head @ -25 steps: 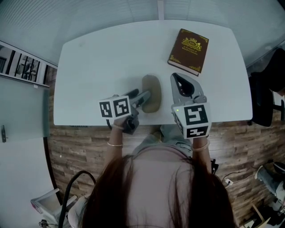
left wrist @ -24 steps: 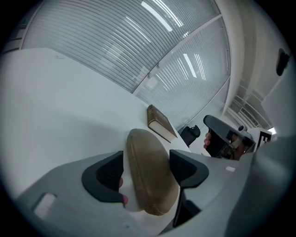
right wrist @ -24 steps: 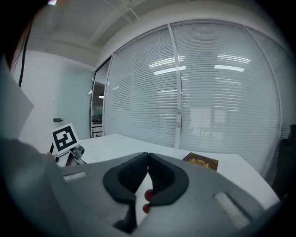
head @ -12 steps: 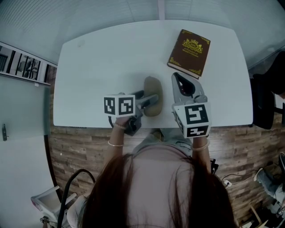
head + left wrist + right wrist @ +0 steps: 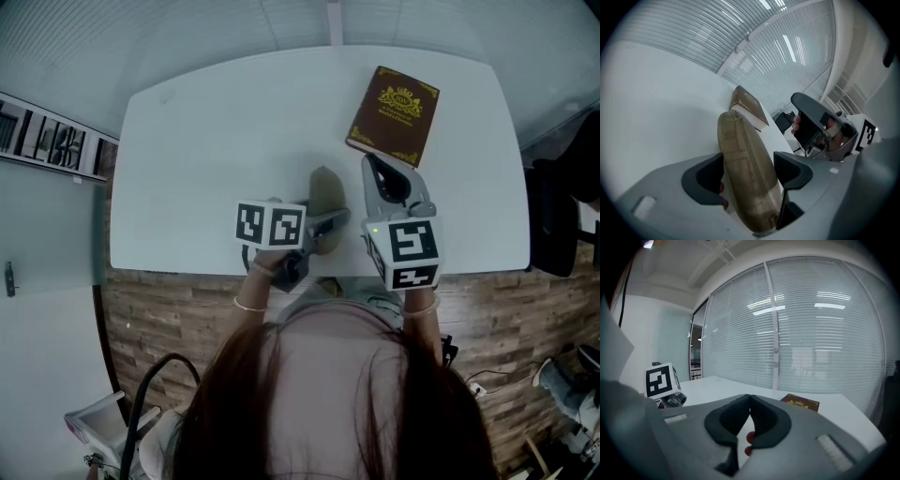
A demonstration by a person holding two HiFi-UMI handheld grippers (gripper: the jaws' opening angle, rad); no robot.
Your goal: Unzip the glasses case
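**A:** Glasses case (image 5: 323,195), where is it?

**B:** On the table (image 5: 206,141), just my side of the book (image 5: 394,112). It sits between my left tongs (image 5: 749,174), whose jaws have just been opening and stand apart. My right tongs (image 5: 750,414) are pressed together, empty. I'd clamp the case's middle squarely before seeking the zip pull.

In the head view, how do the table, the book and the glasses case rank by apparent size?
Largest: table.
Next: book.
Smallest: glasses case, only partly visible, yet clearly narrower than the book.
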